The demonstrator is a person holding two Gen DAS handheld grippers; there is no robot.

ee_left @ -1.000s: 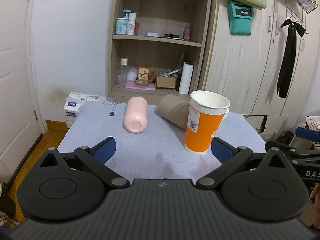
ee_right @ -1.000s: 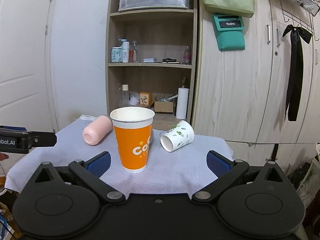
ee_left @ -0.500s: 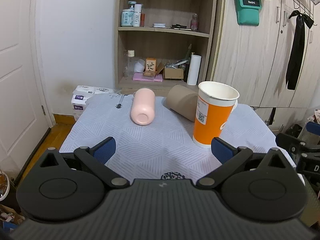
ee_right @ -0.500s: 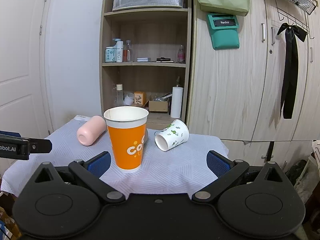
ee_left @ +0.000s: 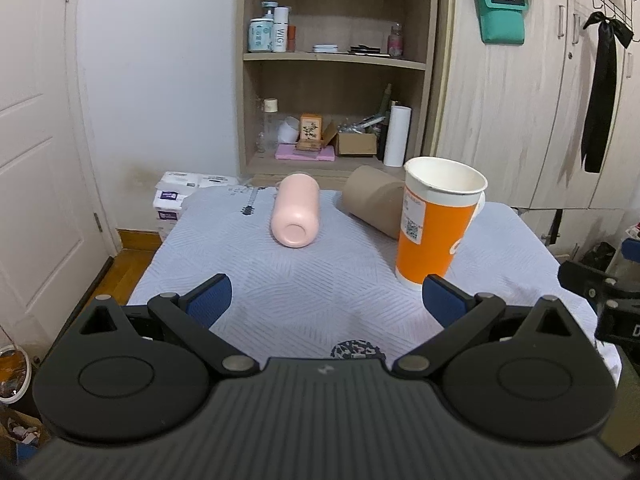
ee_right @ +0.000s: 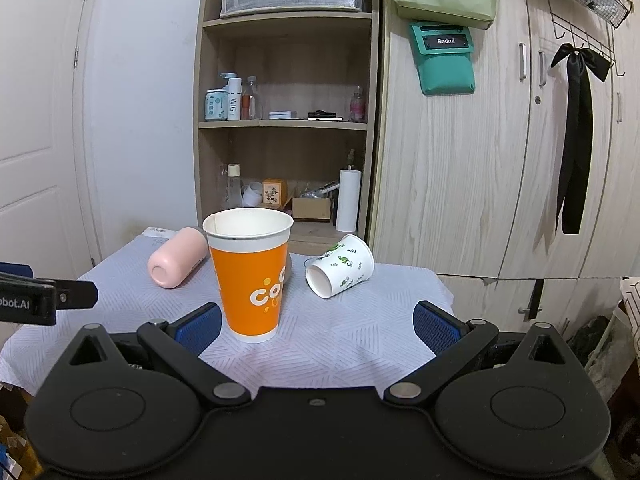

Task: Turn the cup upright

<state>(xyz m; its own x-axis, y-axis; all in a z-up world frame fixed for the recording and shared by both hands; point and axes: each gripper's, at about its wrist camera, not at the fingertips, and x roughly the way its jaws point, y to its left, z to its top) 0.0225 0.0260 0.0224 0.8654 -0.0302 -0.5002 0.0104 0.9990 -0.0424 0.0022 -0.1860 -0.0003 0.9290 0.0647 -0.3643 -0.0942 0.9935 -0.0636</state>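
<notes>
So far I count one cup done: the orange cup (ee_right: 251,276) stands upright on the table (ee_right: 352,340), mouth up, near the front edge. I judge the task only partly finished, because three others lie on their sides. The white patterned cup (ee_right: 340,266) lies just right of the orange one and a little behind it, its long axis running diagonally, open mouth toward my right-wrist camera and down-left. The pink cup (ee_left: 296,210) lies at the left-centre of the table, its axis running roughly away from the left-wrist camera, base toward me. The brown cup (ee_left: 374,202) lies behind the orange cup, tilted across the table; I cannot tell which end is its mouth. My left gripper (ee_left: 326,300) is spread wide and holds nothing, back at the near edge. My right gripper (ee_right: 318,326) is likewise wide apart and empty, the orange cup just ahead of its left finger.
</notes>
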